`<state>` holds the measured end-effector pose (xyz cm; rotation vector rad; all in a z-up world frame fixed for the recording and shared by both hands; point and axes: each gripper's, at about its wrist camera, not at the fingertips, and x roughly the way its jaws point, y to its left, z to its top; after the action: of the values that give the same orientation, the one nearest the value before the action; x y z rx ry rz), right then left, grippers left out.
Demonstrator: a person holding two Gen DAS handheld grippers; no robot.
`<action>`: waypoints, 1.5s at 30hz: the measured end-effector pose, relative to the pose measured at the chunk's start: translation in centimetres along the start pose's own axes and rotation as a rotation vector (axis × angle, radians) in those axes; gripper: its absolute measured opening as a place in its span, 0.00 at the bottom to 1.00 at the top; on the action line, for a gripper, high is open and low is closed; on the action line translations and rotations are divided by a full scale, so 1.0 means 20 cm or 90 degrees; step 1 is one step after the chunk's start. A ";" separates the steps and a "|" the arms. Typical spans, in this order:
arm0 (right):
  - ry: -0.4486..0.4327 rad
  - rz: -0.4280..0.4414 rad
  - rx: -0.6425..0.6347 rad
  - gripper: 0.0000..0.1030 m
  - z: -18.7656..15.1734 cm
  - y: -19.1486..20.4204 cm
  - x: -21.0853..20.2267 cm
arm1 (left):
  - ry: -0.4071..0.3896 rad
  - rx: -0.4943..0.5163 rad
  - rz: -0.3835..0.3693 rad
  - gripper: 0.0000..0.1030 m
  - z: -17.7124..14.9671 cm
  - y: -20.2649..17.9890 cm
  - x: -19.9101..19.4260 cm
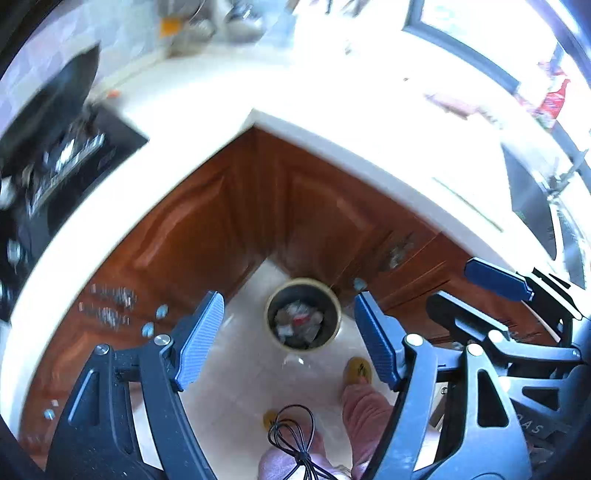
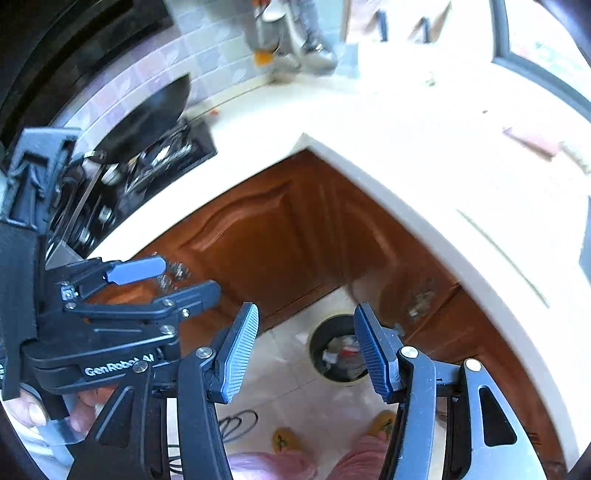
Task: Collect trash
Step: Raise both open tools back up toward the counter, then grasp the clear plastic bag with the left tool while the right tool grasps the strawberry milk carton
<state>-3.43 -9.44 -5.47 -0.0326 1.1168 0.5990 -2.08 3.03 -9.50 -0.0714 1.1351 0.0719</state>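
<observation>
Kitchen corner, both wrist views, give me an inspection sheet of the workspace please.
Surface: white L-shaped countertop, mostly bare near the corner; pale tiled floor below.
Job's things: round trash bin on the floor in the cabinet corner, holding crumpled trash.
Clutter: blurred pinkish item on the counter; dark wok on the stove.
Grippers: left hand-held gripper open, empty; right hand-held gripper open, empty.
Cables: black looped cable hanging below.
Surroundings: brown wooden cabinets, tiled wall, window; person's slippered feet.

cabinets (image 1: 207, 221): glossy wood | countertop (image 1: 221, 107): smooth white | floor (image 1: 243, 369): glossy tile | claw pads (image 1: 199, 339): ribbed
</observation>
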 end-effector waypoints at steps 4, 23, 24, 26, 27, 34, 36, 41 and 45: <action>-0.044 -0.042 0.023 0.54 0.12 -0.03 -0.24 | -0.030 0.044 -0.023 0.69 0.18 -0.10 -0.14; -0.048 -0.137 0.082 0.67 0.93 -0.99 -0.69 | -0.046 0.135 -0.036 0.72 1.17 -0.65 -0.17; -0.042 -0.141 0.076 0.67 0.97 -1.06 -0.68 | -0.041 0.135 -0.031 0.72 1.23 -0.68 -0.12; -0.033 -0.149 0.066 0.67 1.07 -1.20 -0.62 | -0.023 0.133 -0.028 0.72 1.33 -0.74 -0.01; -0.027 -0.149 0.064 0.67 1.11 -1.27 -0.58 | -0.010 0.132 -0.028 0.72 1.38 -0.77 0.05; 0.028 -0.136 0.073 0.68 1.39 -1.68 -0.27 | 0.043 0.130 -0.006 0.72 1.67 -0.94 0.43; 0.042 -0.133 0.074 0.70 1.46 -1.78 -0.19 | 0.052 0.133 -0.001 0.72 1.73 -0.99 0.51; 0.038 -0.126 0.067 0.81 1.59 -1.97 -0.05 | 0.069 0.146 0.008 0.72 1.86 -1.11 0.68; 0.034 -0.116 0.041 0.89 1.69 -2.05 0.03 | 0.088 0.145 0.010 0.72 1.93 -1.18 0.83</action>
<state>44.07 -33.10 -1.65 -0.0938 1.1705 0.4012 41.98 -16.41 -7.80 0.1372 1.2754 -0.0495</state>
